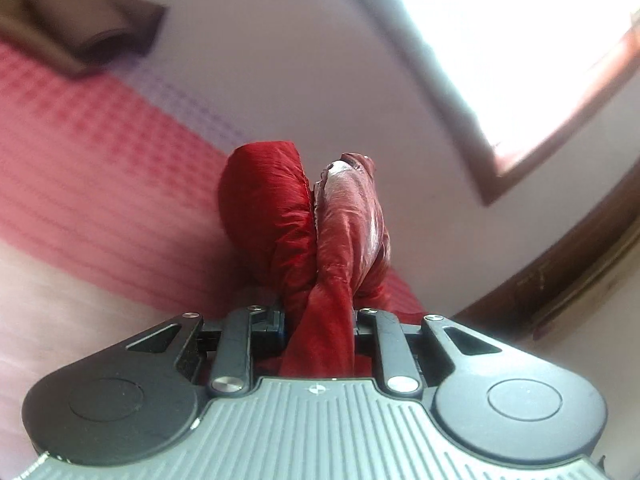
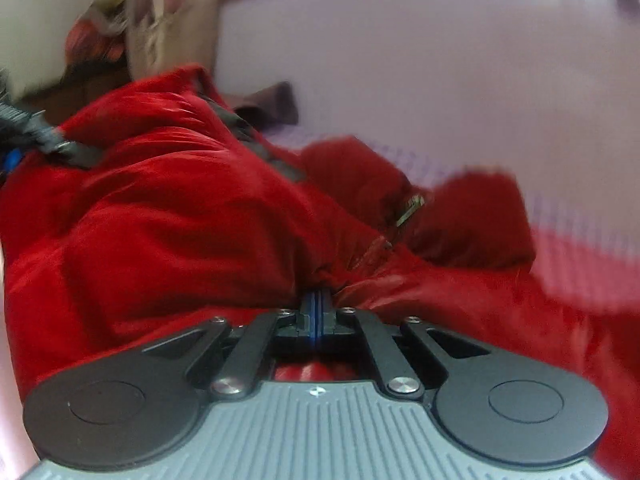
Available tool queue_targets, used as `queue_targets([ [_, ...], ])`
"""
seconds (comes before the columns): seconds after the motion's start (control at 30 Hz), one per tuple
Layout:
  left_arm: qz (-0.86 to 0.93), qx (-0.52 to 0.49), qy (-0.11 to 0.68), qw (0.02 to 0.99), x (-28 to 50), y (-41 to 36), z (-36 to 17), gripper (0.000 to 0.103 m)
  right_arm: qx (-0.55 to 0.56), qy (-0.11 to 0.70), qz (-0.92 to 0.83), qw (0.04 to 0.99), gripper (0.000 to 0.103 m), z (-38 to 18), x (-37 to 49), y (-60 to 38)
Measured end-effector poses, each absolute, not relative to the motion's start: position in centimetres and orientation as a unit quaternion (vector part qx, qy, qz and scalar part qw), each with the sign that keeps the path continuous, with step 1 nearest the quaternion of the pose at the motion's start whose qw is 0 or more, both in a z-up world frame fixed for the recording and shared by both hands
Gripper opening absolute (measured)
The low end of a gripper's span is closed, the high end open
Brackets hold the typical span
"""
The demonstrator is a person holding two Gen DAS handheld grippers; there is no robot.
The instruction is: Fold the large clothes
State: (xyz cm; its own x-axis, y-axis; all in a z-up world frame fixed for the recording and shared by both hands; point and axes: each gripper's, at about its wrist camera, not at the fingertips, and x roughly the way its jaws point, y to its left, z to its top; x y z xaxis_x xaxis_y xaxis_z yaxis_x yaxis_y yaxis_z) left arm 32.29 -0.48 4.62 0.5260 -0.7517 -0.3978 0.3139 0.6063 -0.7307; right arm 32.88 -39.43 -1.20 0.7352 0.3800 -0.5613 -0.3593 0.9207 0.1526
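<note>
The garment is a red puffy jacket. In the left wrist view my left gripper (image 1: 320,320) is shut on a bunched fold of the red jacket (image 1: 304,216), which sticks up between the fingers, lifted over the bed. In the right wrist view my right gripper (image 2: 317,316) is shut on the jacket's edge; the blue pads meet with fabric pinched at their tips. The jacket's bulk (image 2: 168,208) lies heaped ahead and to the left, with a dark zipper strip (image 2: 276,160) running across it. The other gripper (image 2: 36,132) shows at the far left, holding the jacket.
A pink and white checked bedspread (image 1: 92,152) covers the bed. A folded brown cloth (image 1: 80,28) lies at its far end, also seen in the right view (image 2: 272,104). A window (image 1: 520,40) and wooden frame (image 1: 560,280) are to the right.
</note>
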Motion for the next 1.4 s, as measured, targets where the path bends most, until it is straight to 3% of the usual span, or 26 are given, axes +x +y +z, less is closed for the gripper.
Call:
queue_targets([
  [0.23, -0.381, -0.292, 0.335, 0.811, 30.2, -9.9, 8.5, 0.023, 0.146, 0.313, 0.193, 0.918, 0.0, -2.7, 33.4, -42.1],
  [0.57, -0.436, -0.242, 0.262, 0.826, 27.3, -22.1, 6.7, 0.03, 0.358, 0.315, 0.196, 0.857, 0.0, -4.1, 32.7, -48.2],
  [0.8, -0.448, -0.217, 0.267, 0.825, 26.0, -25.2, 5.9, 0.03, 0.376, 0.274, 0.178, 0.867, 0.003, -2.2, 24.8, -54.7],
  [1.03, -0.452, -0.117, 0.231, 0.854, 21.9, -31.5, 4.8, 0.032, 0.469, 0.208, 0.131, 0.848, 0.005, -3.0, 17.7, -64.0],
  [1.17, -0.445, -0.057, 0.208, 0.869, 19.8, -35.4, 3.7, 0.034, 0.476, 0.184, 0.118, 0.852, 0.009, -0.8, 15.1, -66.8],
  [1.23, -0.438, -0.029, 0.197, 0.877, 18.5, -37.0, 3.1, 0.036, 0.473, 0.192, 0.127, 0.85, 0.016, 0.3, 14.9, -67.0],
  [1.27, -0.437, -0.016, 0.191, 0.879, 17.9, -37.8, 2.8, 0.038, 0.467, 0.2, 0.128, 0.852, 0.033, 0.9, 14.6, -67.1],
  [1.3, -0.436, -0.006, 0.186, 0.88, 17.4, -38.3, 2.6, 0.039, 0.46, 0.208, 0.129, 0.853, 0.059, 1.6, 15.2, -66.5],
  [1.37, -0.433, 0.013, 0.176, 0.884, 16.4, -39.2, 2.1, 0.041, 0.449, 0.219, 0.125, 0.857, 0.083, 2.6, 17.2, -66.6],
  [1.4, -0.435, 0.014, 0.172, 0.884, 16.2, -39.4, 2.0, 0.044, 0.44, 0.225, 0.132, 0.859, 0.083, 3.3, 17.8, -66.3],
])
